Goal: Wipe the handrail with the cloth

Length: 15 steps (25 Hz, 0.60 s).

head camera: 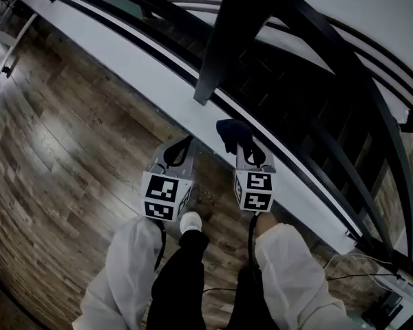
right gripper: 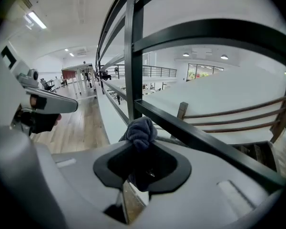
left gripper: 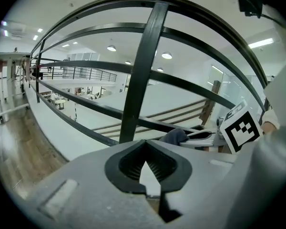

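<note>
- Right gripper (right gripper: 142,146): jaws clamped on the cloth (right gripper: 140,131). A dark wad sticks out past the tips, the rest is bunched in the throat.
- Left gripper (left gripper: 144,149): jaws pinched together, nothing between them. It sits just left of the right gripper at about the same reach and is idle.
- Cloth sits just near of the low bar (right gripper: 205,142), beside the post (right gripper: 133,51) on its right. Can't tell if it touches the bar.
- Handrail (head camera: 372,105) is the top bar of the railing. It runs across both grippers, far-left to near-right, above the white ledge (head camera: 158,81).
- Key relation: the jaws point into the railing at low-bar level, so I read the handrail as up and slightly far of the cloth, not in line with it.
- Its long axis is square to the jaws, so the stroke is sideways along the rail.
- Right gripper is the nearer one and holds the cloth, so the move is its job.
- Judgement: wipe of the top rail not yet started. Lift first, then press the wad on.
- Risk: the post blocks a leftward pass, so the stroke breaks there.
</note>
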Tool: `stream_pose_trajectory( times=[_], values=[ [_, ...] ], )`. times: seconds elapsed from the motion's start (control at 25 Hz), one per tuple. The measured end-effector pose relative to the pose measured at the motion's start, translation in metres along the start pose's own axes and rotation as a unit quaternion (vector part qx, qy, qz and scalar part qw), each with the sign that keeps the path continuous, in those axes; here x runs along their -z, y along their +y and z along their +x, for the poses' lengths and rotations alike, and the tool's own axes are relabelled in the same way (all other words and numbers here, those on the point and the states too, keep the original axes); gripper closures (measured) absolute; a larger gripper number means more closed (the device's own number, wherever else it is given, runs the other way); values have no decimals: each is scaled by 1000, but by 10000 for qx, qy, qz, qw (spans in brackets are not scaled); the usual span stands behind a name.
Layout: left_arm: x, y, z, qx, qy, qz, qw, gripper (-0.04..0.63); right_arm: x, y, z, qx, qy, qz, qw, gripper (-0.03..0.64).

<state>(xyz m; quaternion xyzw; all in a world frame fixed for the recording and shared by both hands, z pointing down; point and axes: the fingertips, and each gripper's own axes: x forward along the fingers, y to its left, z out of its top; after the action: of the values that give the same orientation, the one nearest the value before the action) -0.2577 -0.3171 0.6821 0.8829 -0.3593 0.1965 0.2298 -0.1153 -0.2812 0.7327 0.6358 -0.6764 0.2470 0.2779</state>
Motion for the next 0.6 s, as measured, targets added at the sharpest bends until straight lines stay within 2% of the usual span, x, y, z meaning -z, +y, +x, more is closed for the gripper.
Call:
stream_pose_trajectory(
  times=[0.48, 0.6],
  values=[
    [51, 66, 33, -195, 1, -49, 9998, 595, 4, 17, 102, -59, -37, -56, 10000, 534],
    [55, 75, 44, -182, -10, 77, 9998, 595, 1, 19, 124, -98, -90, -72, 9999, 534]
  ],
)
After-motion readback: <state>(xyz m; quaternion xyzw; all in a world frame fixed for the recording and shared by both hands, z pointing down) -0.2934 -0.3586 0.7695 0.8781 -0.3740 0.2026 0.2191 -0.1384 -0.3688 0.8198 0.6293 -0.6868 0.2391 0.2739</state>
